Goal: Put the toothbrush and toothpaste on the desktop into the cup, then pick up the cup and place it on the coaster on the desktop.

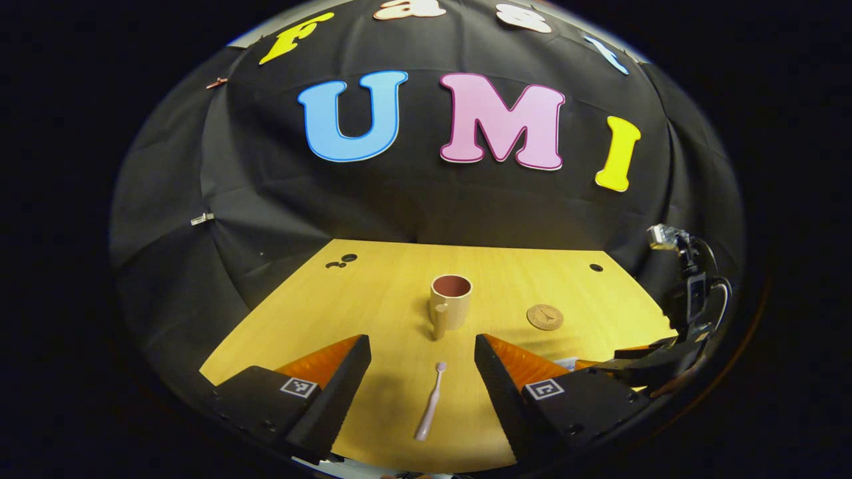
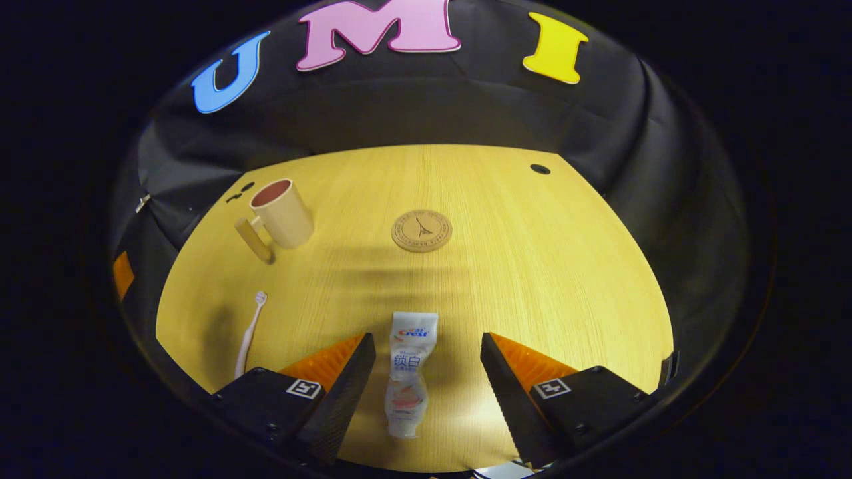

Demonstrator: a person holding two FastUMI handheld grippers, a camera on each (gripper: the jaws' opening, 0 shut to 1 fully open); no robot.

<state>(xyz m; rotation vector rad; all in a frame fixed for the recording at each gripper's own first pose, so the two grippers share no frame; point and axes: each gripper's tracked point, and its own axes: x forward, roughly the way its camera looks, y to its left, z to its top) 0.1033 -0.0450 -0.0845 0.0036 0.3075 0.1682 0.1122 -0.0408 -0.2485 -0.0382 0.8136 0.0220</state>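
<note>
A pink toothbrush [image 1: 429,404] lies on the wooden desktop [image 1: 386,293], head pointing away, between the spread fingers of my left gripper [image 1: 422,359], which is open above it. Beyond it stands a beige cup [image 1: 450,303] with a reddish inside, handle toward me. A round brown coaster [image 1: 545,317] lies to the cup's right. In the right gripper view a white toothpaste tube [image 2: 406,372] lies lengthwise between the fingers of my open right gripper [image 2: 427,356]. The cup [image 2: 280,214], toothbrush [image 2: 249,332] and coaster [image 2: 421,231] sit farther off.
The right gripper's body and cable [image 1: 679,319] show at the right edge of the left gripper view. Small dark holes [image 1: 596,267] mark the desktop's back corners. Black cloth walls close the desk on three sides.
</note>
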